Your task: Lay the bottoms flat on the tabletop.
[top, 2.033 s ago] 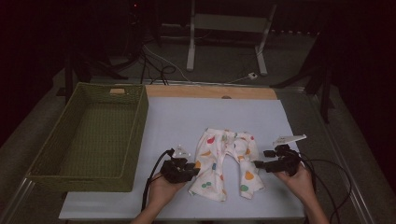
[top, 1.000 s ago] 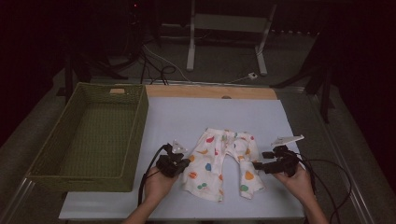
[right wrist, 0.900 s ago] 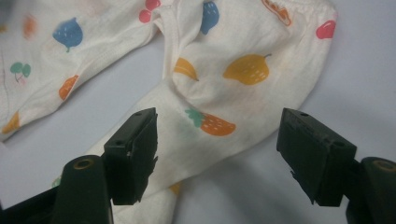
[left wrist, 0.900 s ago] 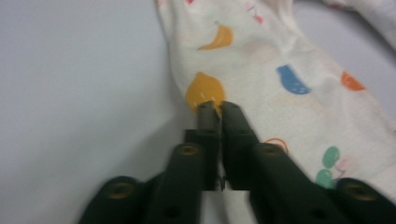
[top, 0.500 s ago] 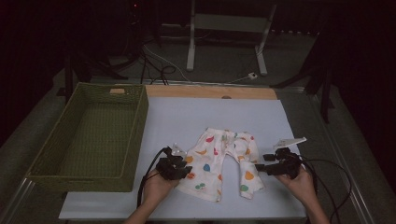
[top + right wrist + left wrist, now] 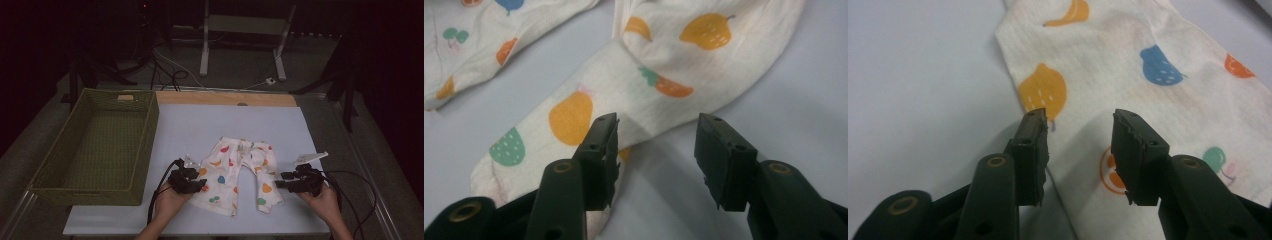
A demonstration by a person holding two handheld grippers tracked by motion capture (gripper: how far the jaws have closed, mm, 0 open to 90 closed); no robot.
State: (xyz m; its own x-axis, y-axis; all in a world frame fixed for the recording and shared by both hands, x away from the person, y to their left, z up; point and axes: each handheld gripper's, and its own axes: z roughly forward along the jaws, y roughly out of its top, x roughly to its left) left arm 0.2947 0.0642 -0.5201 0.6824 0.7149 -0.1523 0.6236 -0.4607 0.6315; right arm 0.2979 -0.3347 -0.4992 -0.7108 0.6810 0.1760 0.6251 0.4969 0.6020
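Observation:
A pair of cream baby trousers (image 6: pixel 235 175) with a fruit print lies flat on the pale table (image 6: pixel 200 125), legs toward me. My left gripper (image 6: pixel 202 184) rests at the outer edge of the left leg. Its jaws have just been opening and stand apart over the cloth (image 6: pixel 1148 65), not pressing it, in the left gripper (image 6: pixel 1080 125) view. My right gripper (image 6: pixel 278 181) sits at the outer edge of the right leg. Its jaws have just been closing but still stand apart in the right gripper (image 6: pixel 659 130) view, with the hem of the leg (image 6: pixel 649 85) between them, unpinched.
A green woven basket (image 6: pixel 145 145) stands at the table's left. A wooden strip (image 6: pixel 225 98) runs along the far edge. Cables trail from both grippers toward me. A metal stand (image 6: pixel 240 30) is on the floor behind the table.
The left gripper shifted slightly left early on, taking the left leg with it. Since then both hands have stayed about where they were.

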